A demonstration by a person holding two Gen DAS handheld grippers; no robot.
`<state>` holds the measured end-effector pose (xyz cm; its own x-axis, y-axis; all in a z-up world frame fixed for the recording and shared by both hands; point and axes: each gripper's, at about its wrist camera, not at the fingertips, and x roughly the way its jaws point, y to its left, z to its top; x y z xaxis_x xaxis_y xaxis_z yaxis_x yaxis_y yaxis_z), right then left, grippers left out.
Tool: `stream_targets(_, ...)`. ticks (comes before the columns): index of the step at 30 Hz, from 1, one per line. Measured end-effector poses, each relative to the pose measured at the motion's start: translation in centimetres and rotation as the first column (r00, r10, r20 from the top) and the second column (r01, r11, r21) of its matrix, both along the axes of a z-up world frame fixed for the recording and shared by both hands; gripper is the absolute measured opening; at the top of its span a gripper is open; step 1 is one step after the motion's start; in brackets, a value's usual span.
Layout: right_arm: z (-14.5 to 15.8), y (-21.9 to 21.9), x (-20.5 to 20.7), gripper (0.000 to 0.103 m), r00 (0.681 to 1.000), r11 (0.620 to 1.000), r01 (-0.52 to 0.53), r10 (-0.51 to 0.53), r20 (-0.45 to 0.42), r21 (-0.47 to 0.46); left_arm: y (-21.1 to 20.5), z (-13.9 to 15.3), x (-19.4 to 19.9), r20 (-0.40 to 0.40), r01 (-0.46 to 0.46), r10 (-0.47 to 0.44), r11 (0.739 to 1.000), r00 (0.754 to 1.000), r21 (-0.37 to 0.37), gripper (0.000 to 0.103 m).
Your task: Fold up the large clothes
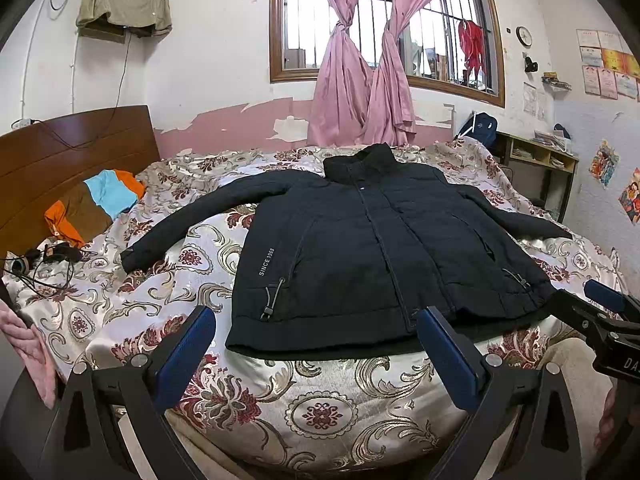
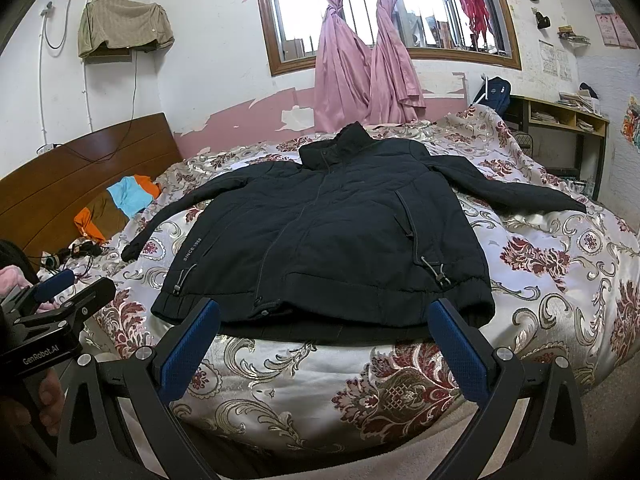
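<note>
A dark navy padded jacket (image 1: 360, 248) lies flat and face up on the flowered bedspread (image 1: 320, 400), zipped, collar toward the window, both sleeves spread outward. It also shows in the right wrist view (image 2: 340, 236). My left gripper (image 1: 316, 340) is open and empty, held just short of the jacket's hem, left of the zipper. My right gripper (image 2: 324, 332) is open and empty, just short of the hem at its middle. The right gripper also shows at the right edge of the left wrist view (image 1: 604, 300), and the left gripper at the left edge of the right wrist view (image 2: 60, 288).
A wooden headboard (image 1: 60, 168) stands at the left, with orange, brown and blue folded clothes (image 1: 96, 204) and tangled cables (image 1: 44, 260) by it. Pink curtains (image 1: 360, 80) hang at the window beyond the bed. A desk with shelves (image 1: 540, 160) stands at the far right.
</note>
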<state>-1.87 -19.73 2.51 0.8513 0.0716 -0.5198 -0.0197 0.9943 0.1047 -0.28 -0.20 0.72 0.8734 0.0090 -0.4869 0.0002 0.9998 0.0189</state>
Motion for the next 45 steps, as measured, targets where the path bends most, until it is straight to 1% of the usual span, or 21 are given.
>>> stream_targets(8, 0.0, 0.0, 0.0, 0.102, 1.000, 1.000, 0.000, 0.000, 0.002, 0.001, 0.0, 0.5, 0.0, 0.003, 0.001, -0.001, 1.000, 1.000, 0.002, 0.102)
stream_targets(25, 0.0, -0.1, 0.0, 0.102, 1.000, 1.000, 0.000, 0.000, 0.000, 0.001, 0.0, 0.6, 0.0, 0.003, 0.002, -0.002, 1.000, 1.000, 0.002, 0.102)
stream_targets(27, 0.1, -0.1, 0.1, 0.102, 1.000, 1.000, 0.007, -0.007, -0.002, -0.008, 0.1, 0.8, 0.1, 0.005, -0.020, 0.020, 1.000, 1.000, 0.005, 0.102)
stream_targets(29, 0.0, 0.3, -0.1, 0.102, 1.000, 0.999, 0.021, -0.021, 0.002, -0.032, 0.1, 1.3, 0.9, -0.005, -0.019, 0.019, 1.000, 1.000, -0.011, 0.102)
stream_targets(32, 0.6, -0.7, 0.3, 0.102, 0.999, 0.999, 0.036, -0.036, 0.017, -0.028, -0.1, 2.0, 2.9, -0.039, -0.011, 0.011, 1.000, 0.999, -0.021, 0.102)
stream_targets(34, 1.2, -2.4, 1.3, 0.102, 0.997, 0.998, 0.065, -0.064, 0.031, -0.024, -0.4, 2.4, 5.2, -0.071, 0.002, -0.004, 1.000, 0.997, -0.029, 0.102)
stream_targets(38, 1.8, -6.7, 4.4, 0.102, 0.993, 0.993, 0.115, -0.116, 0.026, 0.014, -1.3, 2.7, 9.8, -0.098, 0.053, -0.058, 0.997, 0.993, -0.047, 0.102)
stream_targets(40, 1.6, -9.8, 6.8, 0.102, 0.989, 0.988, 0.146, -0.146, -0.012, 0.058, -2.5, 2.7, 13.2, -0.120, 0.084, -0.090, 0.995, 0.989, -0.053, 0.102)
stream_targets(43, 0.3, -14.8, 11.0, 0.102, 0.978, 0.973, 0.185, -0.169, -0.118, 0.138, -4.8, 2.2, 17.9, -0.160, 0.134, -0.145, 0.988, 0.976, -0.079, 0.102)
stream_targets(45, -0.9, -18.4, 14.0, 0.102, 0.965, 0.961, 0.218, -0.188, -0.181, 0.169, -6.6, 1.5, 21.6, -0.199, 0.140, -0.154, 0.987, 0.968, -0.084, 0.102)
